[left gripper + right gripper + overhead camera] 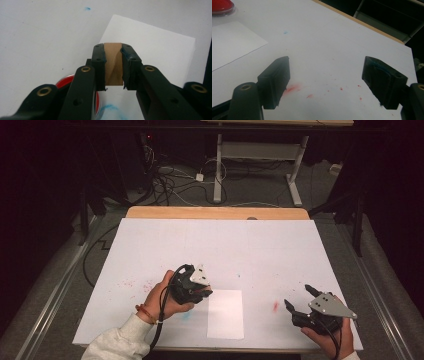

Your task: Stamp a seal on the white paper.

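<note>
My left gripper [113, 49] is shut on a small wooden block [113, 63], held upright between its jaws. It hovers over the left edge of a white paper sheet [155, 47]. A round red ink pad [63, 81] lies just below and left of the jaws. In the high view the left gripper [202, 292] sits at the sheet's [226, 315] upper left corner. My right gripper [297, 295] is open near the front right, with nothing between its jaws. In its own view the right gripper [325, 67] stands over a red smear [292, 88], with the ink pad [220, 6] far off.
A white cover [215, 245] spreads over the table, flecked with red and blue stains [275, 306]. The wooden far edge [215, 212] shows beyond it. Behind the table are cables on the floor and a white desk frame [260, 150].
</note>
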`<state>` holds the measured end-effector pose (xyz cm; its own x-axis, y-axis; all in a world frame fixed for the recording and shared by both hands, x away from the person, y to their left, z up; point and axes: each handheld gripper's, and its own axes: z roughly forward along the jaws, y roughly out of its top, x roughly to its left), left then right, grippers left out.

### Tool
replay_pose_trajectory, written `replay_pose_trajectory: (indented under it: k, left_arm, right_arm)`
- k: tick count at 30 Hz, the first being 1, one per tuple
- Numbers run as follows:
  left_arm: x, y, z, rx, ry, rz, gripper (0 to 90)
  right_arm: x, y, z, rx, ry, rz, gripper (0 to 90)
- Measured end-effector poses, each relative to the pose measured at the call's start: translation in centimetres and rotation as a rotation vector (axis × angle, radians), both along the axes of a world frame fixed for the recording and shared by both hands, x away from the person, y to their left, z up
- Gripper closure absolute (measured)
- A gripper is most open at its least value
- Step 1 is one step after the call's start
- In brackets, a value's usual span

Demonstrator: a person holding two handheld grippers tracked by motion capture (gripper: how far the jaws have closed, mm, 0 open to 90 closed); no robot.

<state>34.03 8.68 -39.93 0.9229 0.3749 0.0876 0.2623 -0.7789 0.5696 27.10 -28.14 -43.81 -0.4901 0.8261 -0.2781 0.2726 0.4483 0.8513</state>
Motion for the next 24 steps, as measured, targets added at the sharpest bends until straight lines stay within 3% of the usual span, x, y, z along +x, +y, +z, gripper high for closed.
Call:
replay_pose_trajectory:
  k: [24]
  left_arm:
    - [-0.4, -3.6, -2.0, 0.056, 0.066, -0.091, 73.8]
  right_arm:
    - [0.0, 0.1, -0.1, -0.012, 0.01, 0.006, 22.9]
